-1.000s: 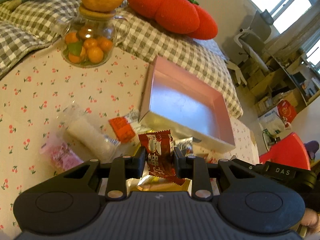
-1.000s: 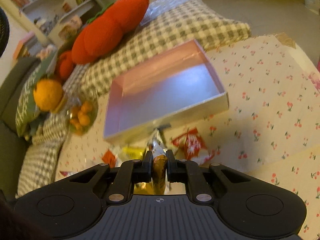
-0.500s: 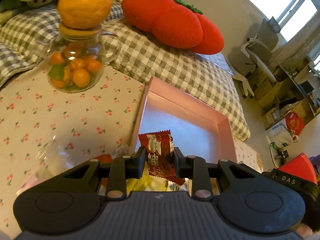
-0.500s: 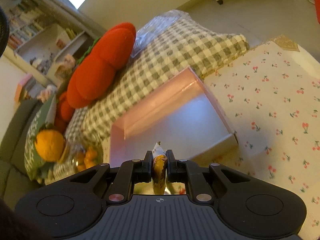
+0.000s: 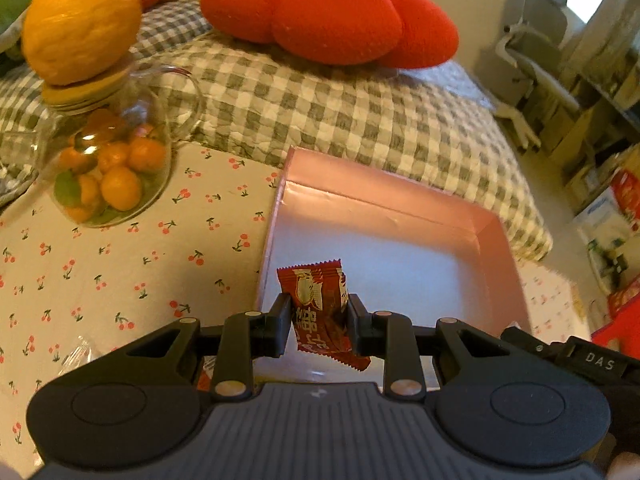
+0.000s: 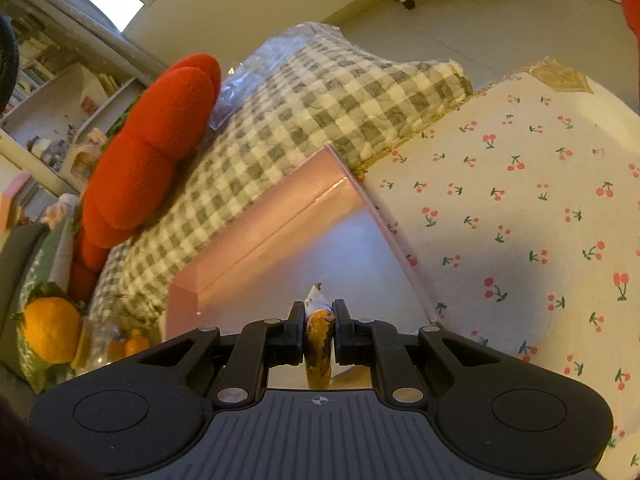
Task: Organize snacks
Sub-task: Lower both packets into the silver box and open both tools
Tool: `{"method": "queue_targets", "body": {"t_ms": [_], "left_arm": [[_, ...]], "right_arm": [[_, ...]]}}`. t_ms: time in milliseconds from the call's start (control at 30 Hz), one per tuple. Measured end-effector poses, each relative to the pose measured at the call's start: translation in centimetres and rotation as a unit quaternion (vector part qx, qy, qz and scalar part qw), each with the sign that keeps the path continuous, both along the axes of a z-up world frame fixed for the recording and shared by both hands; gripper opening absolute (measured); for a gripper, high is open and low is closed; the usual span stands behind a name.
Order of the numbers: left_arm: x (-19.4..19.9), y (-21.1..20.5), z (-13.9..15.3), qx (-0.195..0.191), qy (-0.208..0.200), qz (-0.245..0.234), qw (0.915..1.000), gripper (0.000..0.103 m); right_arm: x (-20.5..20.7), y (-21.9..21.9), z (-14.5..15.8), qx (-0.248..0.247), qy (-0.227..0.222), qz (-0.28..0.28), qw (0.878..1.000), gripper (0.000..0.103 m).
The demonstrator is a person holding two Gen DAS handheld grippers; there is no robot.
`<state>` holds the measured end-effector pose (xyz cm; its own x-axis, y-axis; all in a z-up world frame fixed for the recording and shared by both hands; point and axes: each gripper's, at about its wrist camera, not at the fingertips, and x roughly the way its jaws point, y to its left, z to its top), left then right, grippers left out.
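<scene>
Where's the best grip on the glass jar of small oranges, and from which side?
Judging by shape, grip the glass jar at its handle, coming from that side. The belly looks too round and wide for the fingers, and a big orange sits on the lid, blocking a top approach.

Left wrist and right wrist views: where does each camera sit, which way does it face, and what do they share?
Left wrist: sits on the left gripper, facing down over the red snack packet toward the pink box; own fingers show.
Right wrist: sits on the right gripper, facing down over the yellow snack packet; own fingers show.
Shared: box, red cushion, fruit jar, checked blanket.
</scene>
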<state>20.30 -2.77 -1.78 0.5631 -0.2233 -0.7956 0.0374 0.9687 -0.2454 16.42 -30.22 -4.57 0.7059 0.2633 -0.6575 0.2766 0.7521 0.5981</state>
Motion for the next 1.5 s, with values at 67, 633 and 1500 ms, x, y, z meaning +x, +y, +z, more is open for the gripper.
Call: {"method": "queue_targets", "body": {"t_ms": [67,633,1500], "left_arm": [[0.2,-0.4,-0.3,0.011,0.004,-0.002,0.9999,0.026],[0.6,-2.1,-1.3,0.037,0.007,-0.026,0.999,0.043],[-3.9,-0.6,1.4,0.017,-0.026,-0.067,0.9973,0.092]], "right_arm": [[0.1,0.1,-0.2,-0.009,0.001,0.003,1.0,0.012],[0.6,0.1,-0.1,-0.026,0.002,0.014,1.0,0.022],[-3.2,1.6,4.6,-0.081,-0.019,0.044,0.996,0.079]]}}
